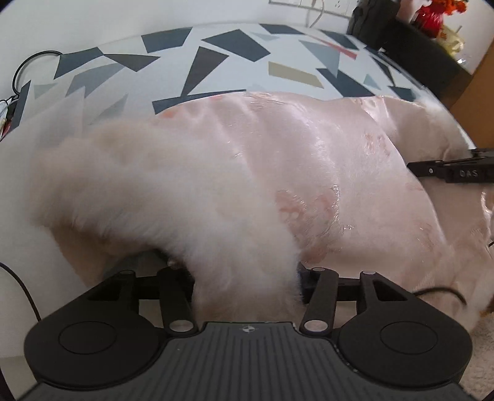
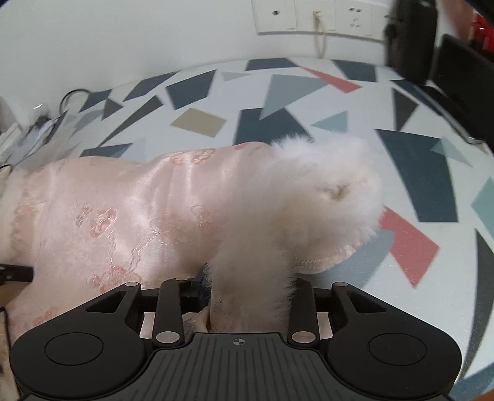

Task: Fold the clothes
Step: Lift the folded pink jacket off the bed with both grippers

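A pale pink satin garment (image 1: pixel 308 160) with embroidered flowers and white fur trim lies across the patterned table; it also shows in the right wrist view (image 2: pixel 123 203). My left gripper (image 1: pixel 245 277) is shut on the garment's white fur trim (image 1: pixel 160 191), which bulges up between its jaws and hides the fingertips. My right gripper (image 2: pixel 250 287) is shut on another fluffy fur edge (image 2: pixel 324 191), lifted above the table. The right gripper's black body also shows at the right edge of the left wrist view (image 1: pixel 454 172).
The tablecloth (image 2: pixel 308 101) has grey, dark blue, red and tan shapes. A white wall with sockets (image 2: pixel 318 15) stands behind. Black objects (image 2: pixel 432 46) sit at the far right, and cables and clutter (image 2: pixel 46 123) at the far left. A black cable (image 1: pixel 21 287) hangs at the left.
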A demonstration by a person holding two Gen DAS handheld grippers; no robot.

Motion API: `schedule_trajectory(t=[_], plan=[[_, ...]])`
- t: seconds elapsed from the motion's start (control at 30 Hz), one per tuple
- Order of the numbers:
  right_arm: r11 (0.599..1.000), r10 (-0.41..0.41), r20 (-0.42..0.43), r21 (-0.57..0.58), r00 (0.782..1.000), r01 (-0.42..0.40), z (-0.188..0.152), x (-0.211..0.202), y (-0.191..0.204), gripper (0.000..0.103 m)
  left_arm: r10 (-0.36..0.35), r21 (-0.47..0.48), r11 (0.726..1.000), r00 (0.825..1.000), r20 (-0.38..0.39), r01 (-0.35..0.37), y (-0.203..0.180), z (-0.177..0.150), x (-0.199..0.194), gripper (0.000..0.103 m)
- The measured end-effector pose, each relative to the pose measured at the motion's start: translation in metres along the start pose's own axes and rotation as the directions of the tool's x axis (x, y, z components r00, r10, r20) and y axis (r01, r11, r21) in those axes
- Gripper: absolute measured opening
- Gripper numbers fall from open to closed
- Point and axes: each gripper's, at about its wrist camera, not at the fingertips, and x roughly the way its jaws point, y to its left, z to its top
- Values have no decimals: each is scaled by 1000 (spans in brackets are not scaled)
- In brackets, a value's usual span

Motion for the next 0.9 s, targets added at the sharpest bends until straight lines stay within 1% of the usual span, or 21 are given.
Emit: schedule_trajectory(t=[0.07,0.13,0.17,0.23,0.3,0.33,0.4,0.5,0.63,0.73,0.83,0.9], plan=[[997,78,-22,-25,997,-79,5,4,7,25,-6,13,1000,1000,-17,7,-11,5,3,45],[986,160,-41,-41,986,-162,10,11,17,25,-15,23,1000,999,-33,15,-22,11,7,39],[978,199,-50,-50,979,-201,12,14,24,25,-29,10,1000,999,-36,30,-27,14,9,38],[955,280,-84,-81,956,-287,16,21,38,24,-67,-26,997,998,-22,66,-37,15,11,31],[924,355,-118,-108,928,-367,19,25,52,23,-106,-68,992,994,2,106,-45,15,10,25],[911,379,-124,-120,917,-394,21,25,58,22,-98,-79,992,995,16,99,-47,13,6,24],[896,414,-130,-117,901,-429,26,20,60,20,-82,-104,991,996,45,86,-51,10,-1,24],[873,460,-132,-113,878,-474,34,11,60,19,-76,-195,976,992,100,95,-52,3,-18,23],[848,471,-100,-221,876,-481,45,-14,75,19,-20,-246,967,985,171,62,-59,-6,-47,23],[825,493,-89,-268,865,-498,54,-31,85,19,24,-284,958,975,221,41,-64,-13,-69,23],[805,503,-78,-320,861,-499,53,-50,100,19,57,-309,951,965,257,26,-66,-29,-90,23],[797,504,-73,-345,860,-496,49,-63,112,19,75,-329,944,958,278,21,-64,-45,-106,23]])
